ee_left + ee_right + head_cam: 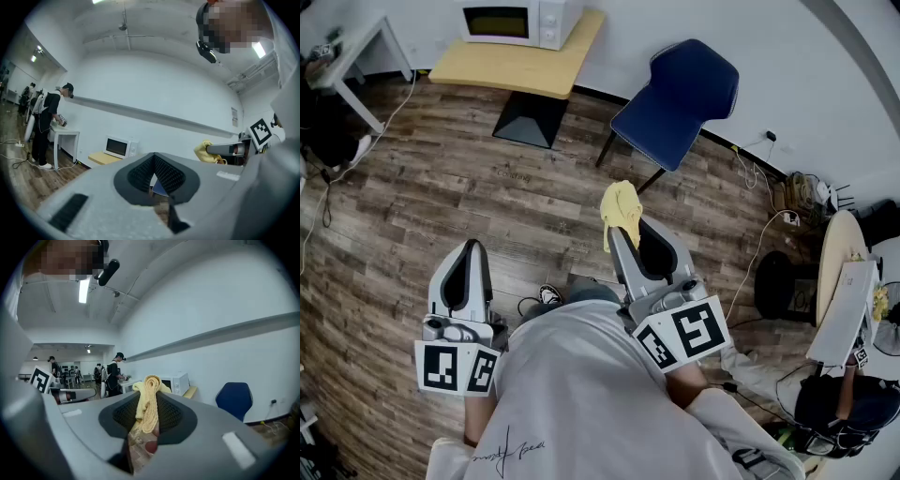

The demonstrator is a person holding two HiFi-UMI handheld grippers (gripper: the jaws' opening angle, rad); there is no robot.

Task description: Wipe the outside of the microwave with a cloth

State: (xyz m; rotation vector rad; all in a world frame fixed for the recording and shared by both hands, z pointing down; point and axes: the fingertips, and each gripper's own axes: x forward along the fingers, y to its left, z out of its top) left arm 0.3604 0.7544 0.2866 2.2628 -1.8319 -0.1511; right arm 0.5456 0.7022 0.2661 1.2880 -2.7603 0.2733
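Observation:
The white microwave (520, 21) stands on a yellow-topped table (525, 67) against the far wall, well away from both grippers. My right gripper (623, 234) is shut on a yellow cloth (621, 210), which sticks out past the jaw tips and hangs down. In the right gripper view the cloth (149, 401) fills the gap of my right gripper (149, 427), with the microwave (174, 382) small behind it. My left gripper (467, 267) is held low at the left, its jaws together with nothing in them. The left gripper view shows my left gripper (154, 177), the microwave (117, 146) and the cloth (206, 151).
A blue chair (680, 94) stands right of the yellow table on the wood floor. A white desk (347, 47) is at the far left, where a person (47, 117) stands. Cables (764, 178) and a round table (834, 253) lie to the right.

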